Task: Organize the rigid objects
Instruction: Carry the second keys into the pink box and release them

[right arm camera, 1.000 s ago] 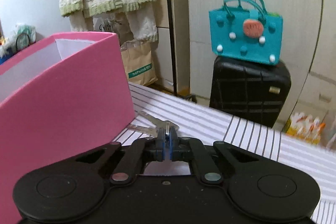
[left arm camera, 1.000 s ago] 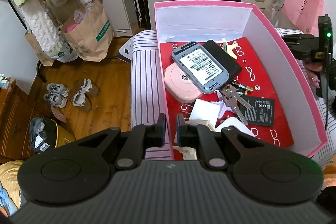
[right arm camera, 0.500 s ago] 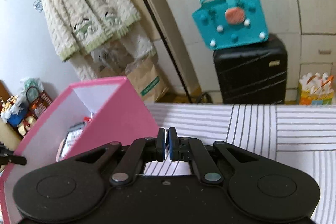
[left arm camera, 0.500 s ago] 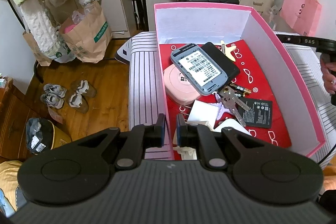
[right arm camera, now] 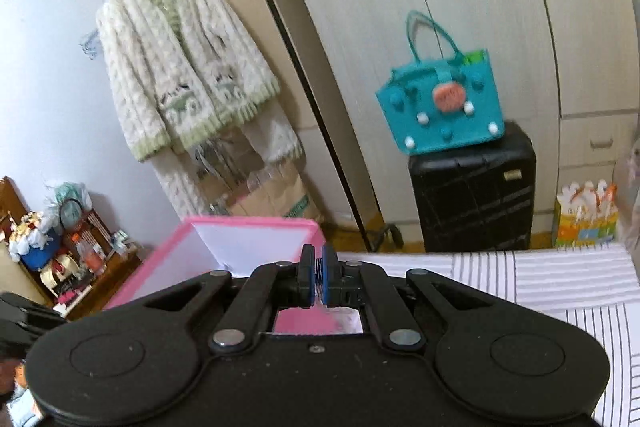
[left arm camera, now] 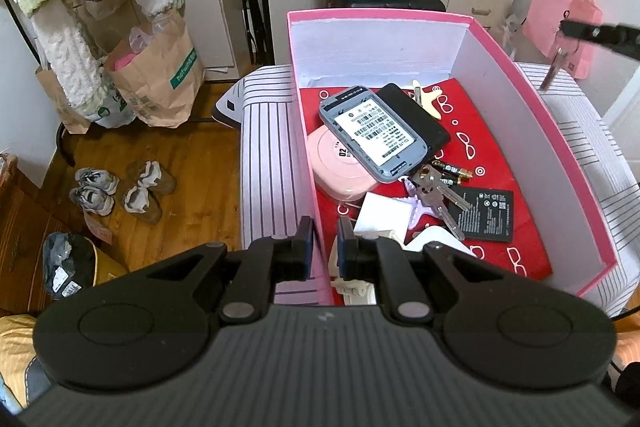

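With a grey phone (left arm camera: 374, 133), batteries and key bunch (left arm camera: 434, 189) already inside the pink cardboard box (left arm camera: 532, 95) beneath it, the right claw (right arm camera: 319, 281), pinching a silver key (left arm camera: 554, 69), hangs over the rim, while the left claw (left arm camera: 321, 247) clasps the near wall.

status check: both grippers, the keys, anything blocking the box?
Left gripper clamps pink box wall. Right gripper shut on keys, dangling above far right rim. Drop path clear; box floor cluttered.
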A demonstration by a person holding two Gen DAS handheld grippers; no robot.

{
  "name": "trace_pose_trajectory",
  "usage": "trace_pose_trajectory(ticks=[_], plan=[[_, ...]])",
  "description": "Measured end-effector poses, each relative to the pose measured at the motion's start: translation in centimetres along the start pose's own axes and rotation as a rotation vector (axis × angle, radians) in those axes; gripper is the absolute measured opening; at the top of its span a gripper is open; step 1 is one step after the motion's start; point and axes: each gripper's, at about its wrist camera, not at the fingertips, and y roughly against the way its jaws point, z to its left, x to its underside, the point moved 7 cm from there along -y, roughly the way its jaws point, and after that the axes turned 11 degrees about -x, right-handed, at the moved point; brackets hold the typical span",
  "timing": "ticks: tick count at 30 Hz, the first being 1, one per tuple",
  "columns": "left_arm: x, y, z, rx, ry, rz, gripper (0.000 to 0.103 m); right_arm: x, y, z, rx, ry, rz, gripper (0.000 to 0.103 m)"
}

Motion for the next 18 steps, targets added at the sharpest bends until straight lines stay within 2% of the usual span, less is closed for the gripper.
trace_pose_trajectory(ticks=[8, 14, 18], plan=[[0.0, -0.1, 0.1, 0.014, 0.005, -0.006, 0.01, -1.9, 0.8, 5.8, -0.112, 0.049, -0.015, 0.005], [0.1, -0.1, 0.4, 0.025, 0.007, -0.013, 0.01, -0.3, -0.7, 9.1, -0.19, 0.075, 0.068, 0.005], [0.1, -0.1, 0.4, 0.033, 0.017, -0.014, 0.01, 1.6, -3.2, 9.9, -0.205, 0.093, 0.147, 0.005]])
